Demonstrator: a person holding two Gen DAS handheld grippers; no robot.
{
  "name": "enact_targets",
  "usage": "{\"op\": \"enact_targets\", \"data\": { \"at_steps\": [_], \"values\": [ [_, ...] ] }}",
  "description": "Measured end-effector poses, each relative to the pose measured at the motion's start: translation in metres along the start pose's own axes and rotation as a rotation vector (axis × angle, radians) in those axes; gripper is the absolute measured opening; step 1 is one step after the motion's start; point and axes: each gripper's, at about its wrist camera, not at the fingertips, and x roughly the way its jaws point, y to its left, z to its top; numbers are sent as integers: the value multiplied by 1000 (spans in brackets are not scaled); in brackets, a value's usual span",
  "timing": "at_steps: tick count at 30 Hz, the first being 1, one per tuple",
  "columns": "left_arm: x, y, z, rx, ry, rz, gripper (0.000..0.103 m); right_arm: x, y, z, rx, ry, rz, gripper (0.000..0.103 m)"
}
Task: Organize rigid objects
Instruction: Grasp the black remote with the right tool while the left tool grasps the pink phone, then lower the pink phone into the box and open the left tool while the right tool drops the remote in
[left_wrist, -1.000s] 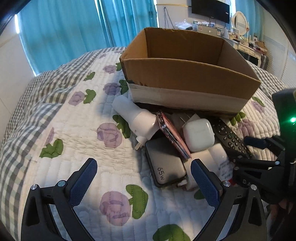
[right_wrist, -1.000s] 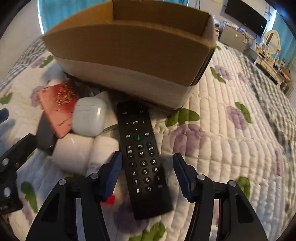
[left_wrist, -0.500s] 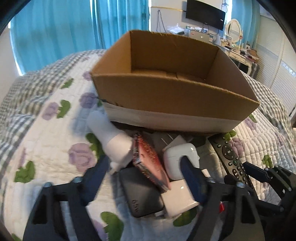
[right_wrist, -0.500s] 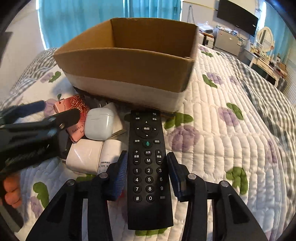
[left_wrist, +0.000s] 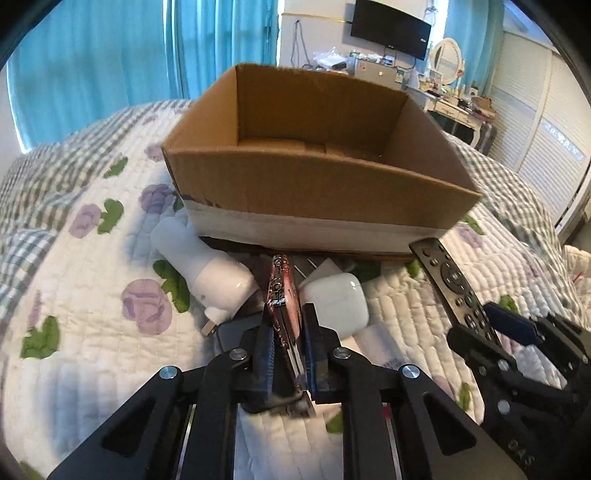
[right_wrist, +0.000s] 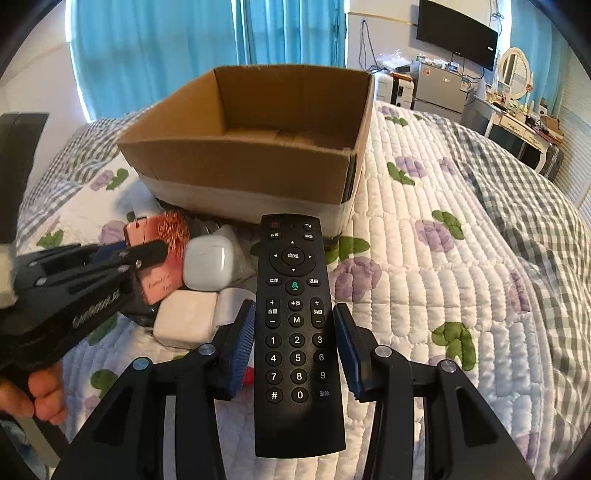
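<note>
Nearest, right gripper (right_wrist: 295, 343) clamped on the black remote control (right_wrist: 297, 314), pads pressed to both long edges at the number keys, jaws just narrowed; remote lifted clear of the quilted bed (right_wrist: 461, 277). To its left, left gripper (left_wrist: 287, 332) just closed tight on the pink phone (left_wrist: 282, 295), held on edge between the blue pads. Just beside the phone, white earbud case (left_wrist: 338, 302), white charger blocks (right_wrist: 184, 317) and a white plug adapter (left_wrist: 207, 273), clustered on the quilt. Beyond the pile, open cardboard box (left_wrist: 317, 184) resting on the bed. Farthest back, teal curtains (right_wrist: 184, 55).
</note>
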Motion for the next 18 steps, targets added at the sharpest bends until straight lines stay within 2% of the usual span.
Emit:
{"op": "enact_targets", "data": {
  "at_steps": [6,12,15,18],
  "values": [
    [-42,-4,6,29,-101,-9,11,-28,9,6,-8,-53,-4,42],
    [-66,-1,17,38,-138,-11,11,-54,14,22,-14,-105,-2,42],
    [-81,2,29,42,-186,-8,11,-66,13,35,-14,-133,14,42],
    [-91,2,49,68,-236,16,11,-78,15,62,-43,-177,-5,42]
  ]
}}
